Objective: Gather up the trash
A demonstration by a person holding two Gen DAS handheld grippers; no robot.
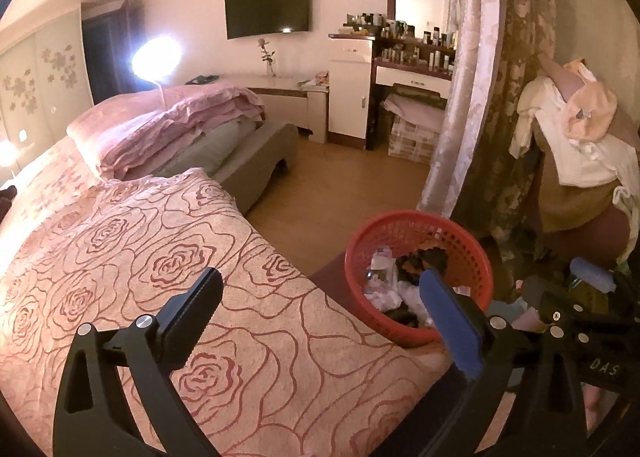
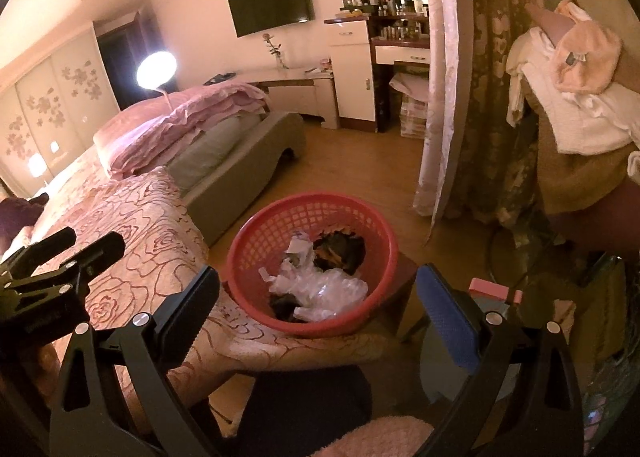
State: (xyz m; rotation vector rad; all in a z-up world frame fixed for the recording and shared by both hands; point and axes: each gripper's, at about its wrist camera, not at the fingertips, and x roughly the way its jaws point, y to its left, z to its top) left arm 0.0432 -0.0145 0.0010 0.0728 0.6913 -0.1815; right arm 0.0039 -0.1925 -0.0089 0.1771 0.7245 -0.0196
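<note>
Left gripper [image 1: 320,305] jaws apart, empty, over rose-pattern bedspread [image 1: 160,257]. Right gripper [image 2: 316,297] jaws apart, empty, above red basket [image 2: 260,241]. Basket sits at bed corner on dark stool [image 2: 404,277], holds crumpled plastic trash [image 2: 320,289]. Room: wood floor [image 2: 360,169], wall TV [image 1: 267,6], floral curtain [image 1: 516,77].

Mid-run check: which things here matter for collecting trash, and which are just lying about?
Job:
red basket
crumpled plastic and paper in it
left hand-held gripper, open
right hand-held gripper, open

Lying about:
rose bedspread
folded pink quilts
clothes draped at right
</note>
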